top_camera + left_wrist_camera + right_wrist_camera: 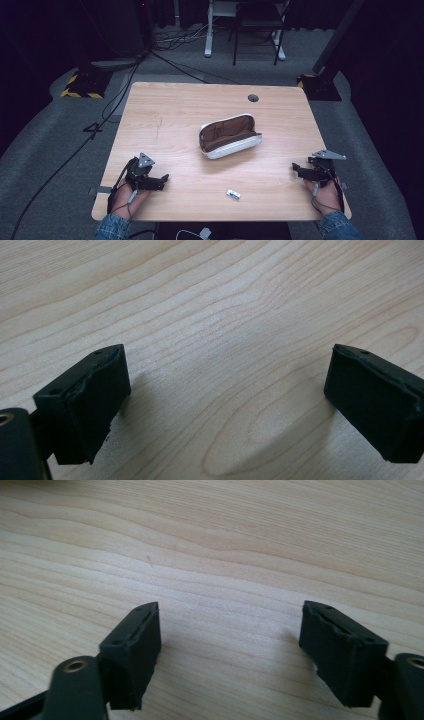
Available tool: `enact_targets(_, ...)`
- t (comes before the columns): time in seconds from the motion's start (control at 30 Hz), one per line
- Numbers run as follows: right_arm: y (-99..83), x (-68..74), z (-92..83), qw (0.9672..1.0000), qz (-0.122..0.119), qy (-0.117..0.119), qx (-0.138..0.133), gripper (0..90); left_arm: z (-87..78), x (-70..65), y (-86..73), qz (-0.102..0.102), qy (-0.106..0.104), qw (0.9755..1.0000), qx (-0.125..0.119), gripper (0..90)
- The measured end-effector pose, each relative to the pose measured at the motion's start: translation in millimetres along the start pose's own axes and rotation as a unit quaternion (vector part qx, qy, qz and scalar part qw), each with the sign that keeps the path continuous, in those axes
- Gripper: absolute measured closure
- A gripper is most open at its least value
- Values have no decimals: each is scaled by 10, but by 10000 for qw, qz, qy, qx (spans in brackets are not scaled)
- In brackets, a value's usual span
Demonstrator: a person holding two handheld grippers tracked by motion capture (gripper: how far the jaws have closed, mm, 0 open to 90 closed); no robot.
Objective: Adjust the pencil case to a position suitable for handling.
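Both tongs rest released on the light wooden bench (165,107): left tongs (162,179) lower left, right tongs (296,170) lower right. The open white pouch with brown lining (229,136) lies centre frame. A small white object (233,194), possibly an eraser, sits lower centre.

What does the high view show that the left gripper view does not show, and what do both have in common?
The high view shows the open pouch with its brown lining, lying mid-table, a small white object near the front edge, the right gripper, and the person's hands. The left gripper view shows the left gripper from close by: its two black jaws stand wide apart with nothing between them, just above the wood. Both show the light wooden table and the left gripper.
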State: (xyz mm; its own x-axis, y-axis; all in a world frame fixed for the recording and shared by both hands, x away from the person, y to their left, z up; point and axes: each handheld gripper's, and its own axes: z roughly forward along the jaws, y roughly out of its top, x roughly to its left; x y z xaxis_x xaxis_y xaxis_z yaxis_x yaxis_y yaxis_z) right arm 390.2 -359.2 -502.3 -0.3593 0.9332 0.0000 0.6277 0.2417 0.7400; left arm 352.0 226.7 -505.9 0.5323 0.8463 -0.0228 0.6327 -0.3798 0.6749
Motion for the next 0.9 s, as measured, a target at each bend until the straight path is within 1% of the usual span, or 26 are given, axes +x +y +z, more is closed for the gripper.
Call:
enact_targets(0.07, 1, -9, -11, 10000, -7, -20, 11, 301, 0, 0, 0, 1, 0, 10000, 0, 45)
enact_targets(0.17, 1, -8, -34, 10000, -18, 28, 51, 341, 1, 1, 1, 6, -4, 10000, -1, 45)
enact_targets(0.23, 4, -6, -46, 10000, 3, 81, 54, 348, 2, 0, 4, 1, -13, 10000, 15, 44)
enact_targets(0.3, 23, 5, -78, 9998, 54, 184, 27, 359, 3, 0, 6, 7, -12, 10000, 22, 43)
enact_targets(0.37, 44, 29, -121, 9996, 52, 272, -36, 360, 6, 1, 8, 14, -18, 10000, 15, 42)
enact_targets(0.43, 52, 38, -138, 9995, 18, 298, -56, 360, 8, 0, 8, 9, -25, 10000, 10, 42)
enact_targets(0.47, 67, 71, -177, 9995, -17, 308, -90, 361, 8, 0, 8, 8, -27, 10000, 13, 42)
enact_targets(0.53, 87, 125, -260, 9990, -49, 399, -170, 367, 9, 0, 10, 15, -28, 10000, 9, 41)
enact_targets(0.7, 100, 197, -395, 9982, -66, 527, -291, 371, 11, 3, 12, 29, -42, 10000, 5, 41)
enact_targets(0.77, 100, 207, -437, 9979, -9, 571, -315, 372, 18, 9, 19, 64, -49, 10000, 1, 40)
enact_targets(0.9, 123, 220, -525, 9969, 85, 643, -438, 379, 19, 7, 19, 52, -55, 10000, 0, 40)
